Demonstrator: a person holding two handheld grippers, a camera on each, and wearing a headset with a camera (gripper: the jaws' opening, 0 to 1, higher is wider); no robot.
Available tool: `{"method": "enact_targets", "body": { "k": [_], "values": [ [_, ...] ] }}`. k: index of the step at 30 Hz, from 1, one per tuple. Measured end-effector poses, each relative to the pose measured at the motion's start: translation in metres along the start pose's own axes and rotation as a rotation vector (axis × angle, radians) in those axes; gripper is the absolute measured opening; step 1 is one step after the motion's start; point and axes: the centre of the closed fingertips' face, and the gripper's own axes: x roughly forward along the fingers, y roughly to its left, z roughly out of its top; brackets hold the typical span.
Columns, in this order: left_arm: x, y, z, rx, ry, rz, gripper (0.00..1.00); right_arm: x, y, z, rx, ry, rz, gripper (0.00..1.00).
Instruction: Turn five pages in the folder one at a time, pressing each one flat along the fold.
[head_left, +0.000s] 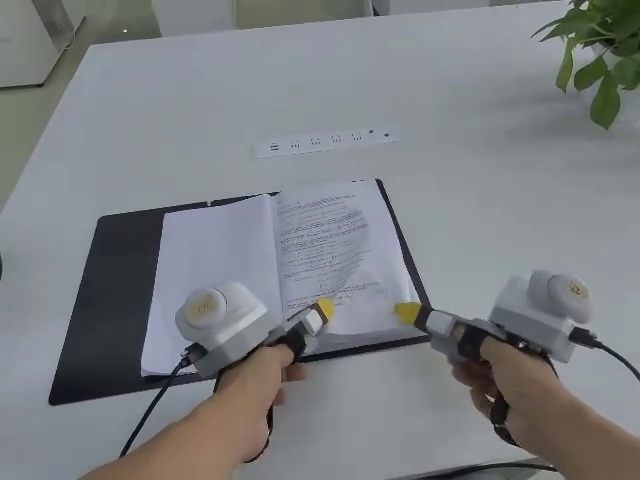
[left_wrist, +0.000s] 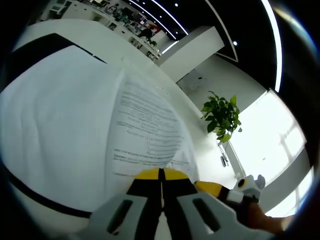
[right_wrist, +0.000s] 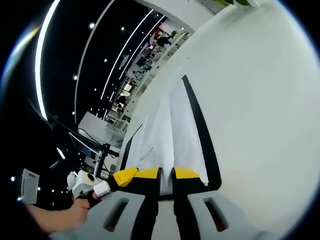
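Observation:
The folder (head_left: 110, 290), black-covered, lies open on the white table. Its left page (head_left: 215, 270) is blank and its right page (head_left: 330, 250) is printed; the printed page (left_wrist: 147, 130) also shows in the left gripper view. My left gripper (head_left: 318, 315) is shut, its yellow tips (left_wrist: 161, 175) at the bottom edge of the printed page near the fold. My right gripper (head_left: 408, 312) sits at the lower right corner of the page stack (right_wrist: 177, 135). Its jaws (right_wrist: 166, 173) stand a narrow gap apart, with nothing seen between them.
A white power strip (head_left: 325, 140) lies beyond the folder. A potted plant (head_left: 600, 50) stands at the far right corner. Cables trail from both grippers toward the table's near edge. Bare tabletop (head_left: 500, 200) spreads right of the folder.

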Motion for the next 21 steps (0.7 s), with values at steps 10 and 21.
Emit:
{"method": "enact_targets", "body": {
  "k": [10,21],
  "values": [
    [-0.001,-0.001,0.001,0.017,0.003,0.001,0.00,-0.009,0.006,0.013,0.202,-0.087,0.077,0.02],
    [-0.009,0.005,0.007,0.047,-0.008,0.027,0.00,-0.011,0.025,0.027,0.170,-0.118,0.119,0.00]
  ]
}}
